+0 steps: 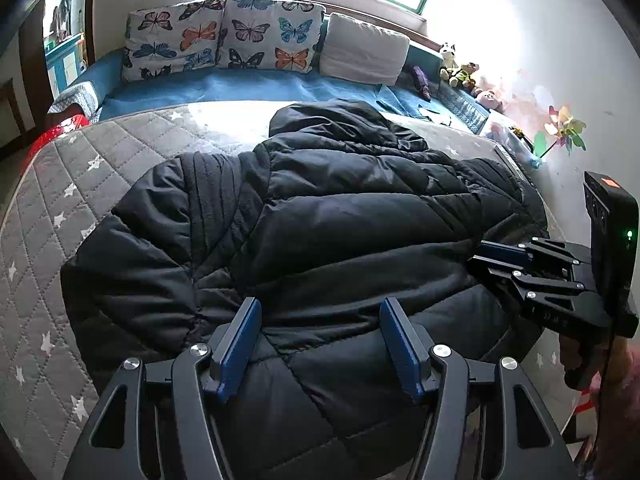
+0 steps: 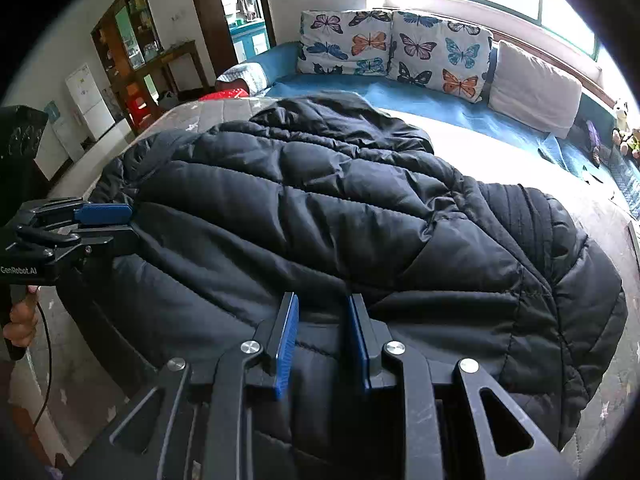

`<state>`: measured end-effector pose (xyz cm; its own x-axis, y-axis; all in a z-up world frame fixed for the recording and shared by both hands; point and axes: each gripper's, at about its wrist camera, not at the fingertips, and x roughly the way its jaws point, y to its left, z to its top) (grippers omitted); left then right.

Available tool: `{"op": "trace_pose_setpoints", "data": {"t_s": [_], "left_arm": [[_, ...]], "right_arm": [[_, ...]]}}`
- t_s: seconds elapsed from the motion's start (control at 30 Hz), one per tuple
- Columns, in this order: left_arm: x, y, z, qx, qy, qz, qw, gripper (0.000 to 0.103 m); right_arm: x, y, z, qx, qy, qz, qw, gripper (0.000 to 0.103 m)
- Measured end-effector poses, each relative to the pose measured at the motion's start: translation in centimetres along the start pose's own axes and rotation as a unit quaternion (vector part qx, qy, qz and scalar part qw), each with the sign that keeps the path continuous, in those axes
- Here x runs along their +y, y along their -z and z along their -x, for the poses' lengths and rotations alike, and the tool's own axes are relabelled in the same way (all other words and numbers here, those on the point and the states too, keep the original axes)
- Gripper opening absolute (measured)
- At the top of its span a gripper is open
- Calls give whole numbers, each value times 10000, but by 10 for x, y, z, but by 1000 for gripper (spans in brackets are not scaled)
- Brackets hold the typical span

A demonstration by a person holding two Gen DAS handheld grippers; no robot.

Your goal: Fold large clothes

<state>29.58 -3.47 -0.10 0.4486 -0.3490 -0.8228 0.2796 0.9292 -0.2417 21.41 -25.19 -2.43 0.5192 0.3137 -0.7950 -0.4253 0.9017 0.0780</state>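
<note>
A large black puffer jacket (image 1: 320, 216) lies spread on a grey quilted bed with white stars (image 1: 60, 208), hood toward the pillows. It also shows in the right wrist view (image 2: 320, 208). My left gripper (image 1: 320, 320) is open, its blue pads wide apart over the jacket's near hem. My right gripper (image 2: 322, 320) is open with a narrower gap, jacket fabric lying between its pads at the near edge. Each gripper shows in the other's view: the right one (image 1: 492, 258) at the jacket's right edge, the left one (image 2: 120, 224) at its left edge.
Butterfly pillows (image 1: 224, 36) and a white pillow (image 1: 364, 48) lean under the window on a blue cover (image 1: 248, 88). Stuffed toys (image 1: 460, 68) and a pinwheel (image 1: 564, 128) line the right wall. A cabinet (image 2: 136, 40), fridge (image 2: 90, 100) and red stool (image 2: 138, 108) stand left of the bed.
</note>
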Motion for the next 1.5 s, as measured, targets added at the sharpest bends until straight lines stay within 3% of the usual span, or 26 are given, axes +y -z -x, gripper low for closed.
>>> {"op": "trace_pose_setpoints", "data": {"t_s": [1.03, 1.17, 1.33, 1.5], "left_arm": [[-3, 0, -17, -26, -210, -77, 9997, 66], [-3, 1, -18, -22, -231, -85, 9997, 66], [-2, 0, -21, -28, -215, -53, 9998, 66], [-2, 1, -21, -32, -225, -67, 9997, 66]], "right_arm": [[4, 4, -2, -24, 141, -140, 9998, 28], [12, 0, 12, -100, 311, -169, 9993, 28], [34, 1, 30, -291, 70, 16, 9996, 28], [49, 7, 16, -202, 86, 259, 9994, 28]]}}
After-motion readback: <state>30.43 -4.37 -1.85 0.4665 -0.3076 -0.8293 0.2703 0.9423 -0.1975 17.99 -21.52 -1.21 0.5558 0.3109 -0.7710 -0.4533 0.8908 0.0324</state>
